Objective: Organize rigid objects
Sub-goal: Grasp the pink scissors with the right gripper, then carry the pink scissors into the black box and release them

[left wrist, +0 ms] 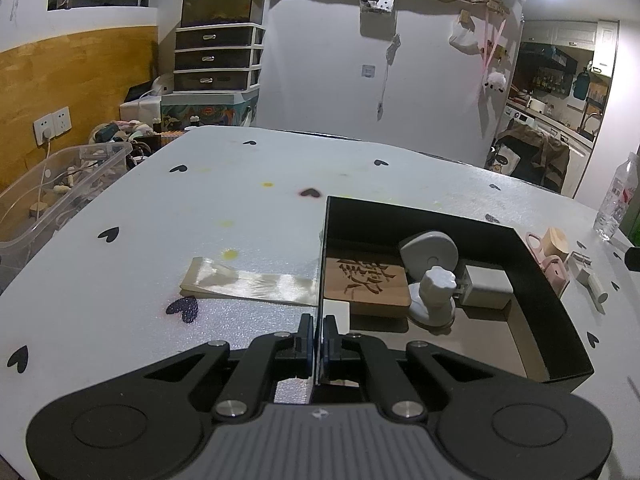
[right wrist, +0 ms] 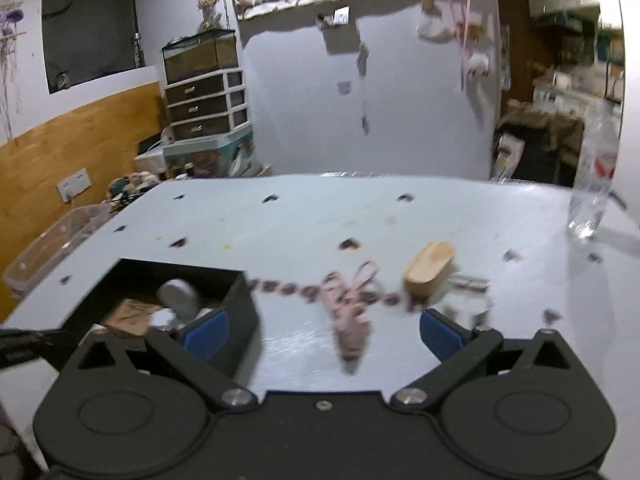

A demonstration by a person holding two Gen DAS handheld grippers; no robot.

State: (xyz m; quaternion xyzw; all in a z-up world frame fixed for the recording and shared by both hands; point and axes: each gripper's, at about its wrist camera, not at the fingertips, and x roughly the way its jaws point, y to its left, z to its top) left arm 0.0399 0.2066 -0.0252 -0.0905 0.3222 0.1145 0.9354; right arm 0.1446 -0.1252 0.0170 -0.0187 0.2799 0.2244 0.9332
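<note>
I am clamping the left fingers (left wrist: 319,334) on the black rectangular box's (left wrist: 460,216) wall, steadying it; right fingers (right wrist: 324,330) spread wide, empty, facing the pink plastic clip (right wrist: 350,312).

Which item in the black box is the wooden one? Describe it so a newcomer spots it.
Start at the black box on the white table. Inside, against its left wall, a flat wooden block lies on the floor, left of the grey plastic pieces. It is the only brown item in there, and its top face bears dark carved characters.
</note>
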